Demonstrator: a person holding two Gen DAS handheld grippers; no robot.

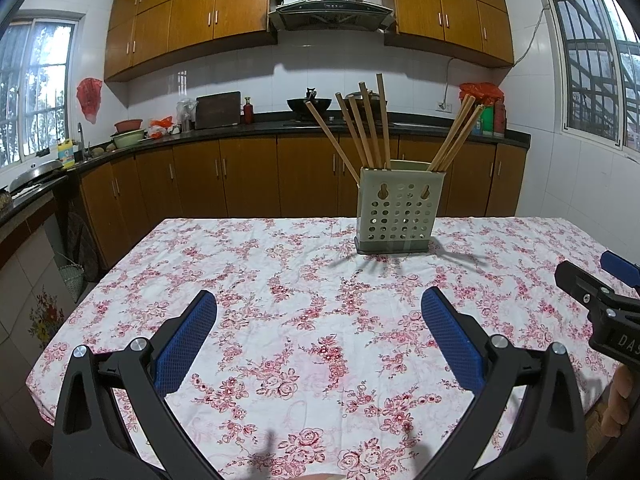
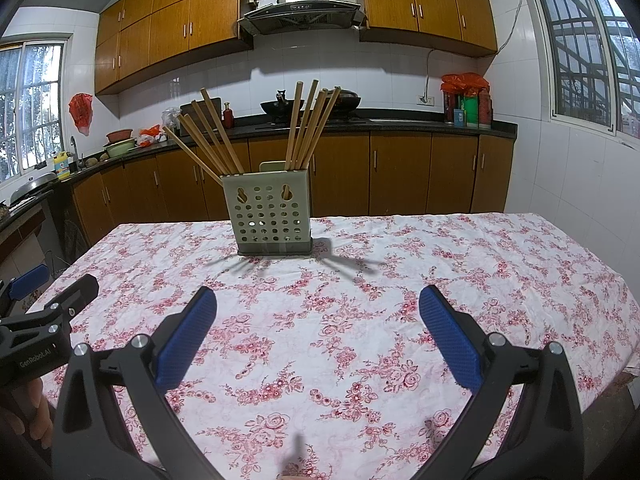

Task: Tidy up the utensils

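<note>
A pale green perforated utensil holder [image 1: 395, 210] [image 2: 269, 212] stands upright near the far edge of the table. Several wooden chopsticks [image 1: 366, 128] [image 2: 308, 126] stick out of it, fanned in two bunches, left and right. My left gripper [image 1: 318, 304] is open and empty, held low over the near part of the table, well short of the holder. My right gripper [image 2: 318, 304] is open and empty too, at about the same distance. Each gripper shows at the edge of the other's view: the right one [image 1: 600, 292], the left one [image 2: 44, 300].
The table carries a white cloth with red flowers [image 1: 304, 280] [image 2: 400, 264]. Behind it run wooden kitchen cabinets and a dark counter [image 1: 280, 126] with a wok, bowls, bottles and a cutting board. Windows are on both side walls.
</note>
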